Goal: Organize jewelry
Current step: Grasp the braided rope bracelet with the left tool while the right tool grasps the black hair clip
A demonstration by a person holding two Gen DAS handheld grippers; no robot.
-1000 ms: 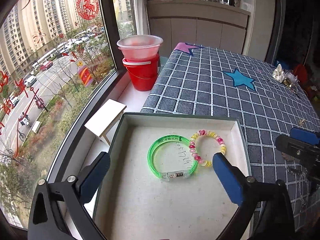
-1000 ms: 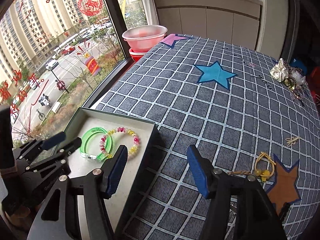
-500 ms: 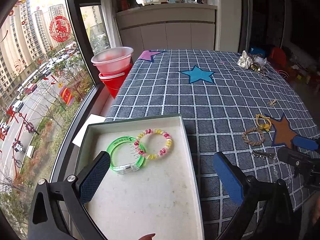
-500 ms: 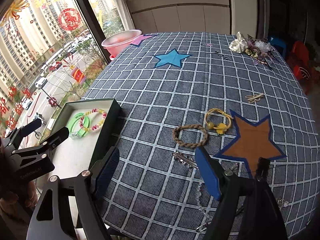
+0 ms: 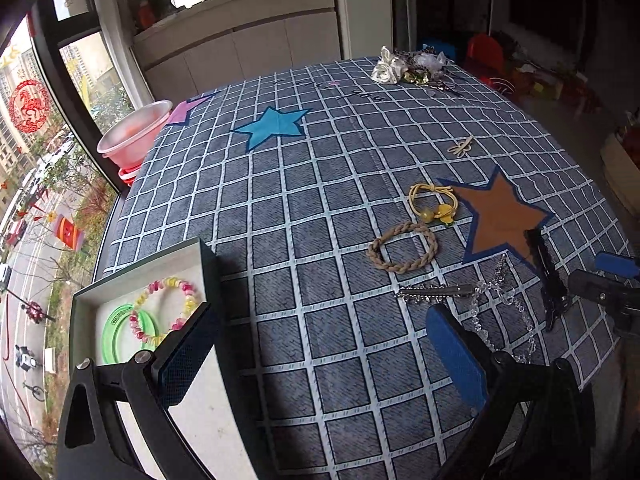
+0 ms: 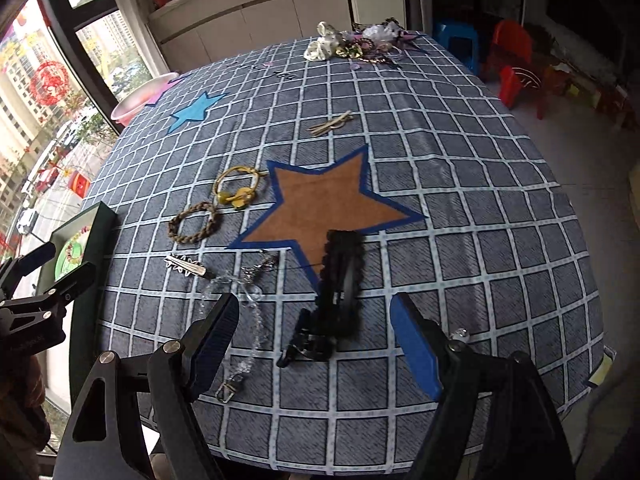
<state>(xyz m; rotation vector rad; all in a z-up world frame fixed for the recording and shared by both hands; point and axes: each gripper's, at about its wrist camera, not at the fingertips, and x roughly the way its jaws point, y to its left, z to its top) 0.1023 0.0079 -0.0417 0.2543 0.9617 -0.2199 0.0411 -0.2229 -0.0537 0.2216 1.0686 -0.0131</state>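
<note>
The right hand-held gripper (image 6: 314, 344) is wide open around the black hair clip (image 6: 340, 280) on the tabletop (image 6: 480, 184). Go lower, squeeze its middle, then carry it to the box (image 5: 208, 264). The left hand-held gripper (image 5: 320, 360) is wide open too, holding nothing.

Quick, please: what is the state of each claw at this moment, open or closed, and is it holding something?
Left claw: open, holding nothing.
Right claw: open, holding nothing; the black hair clip lies between its fingers.
</note>
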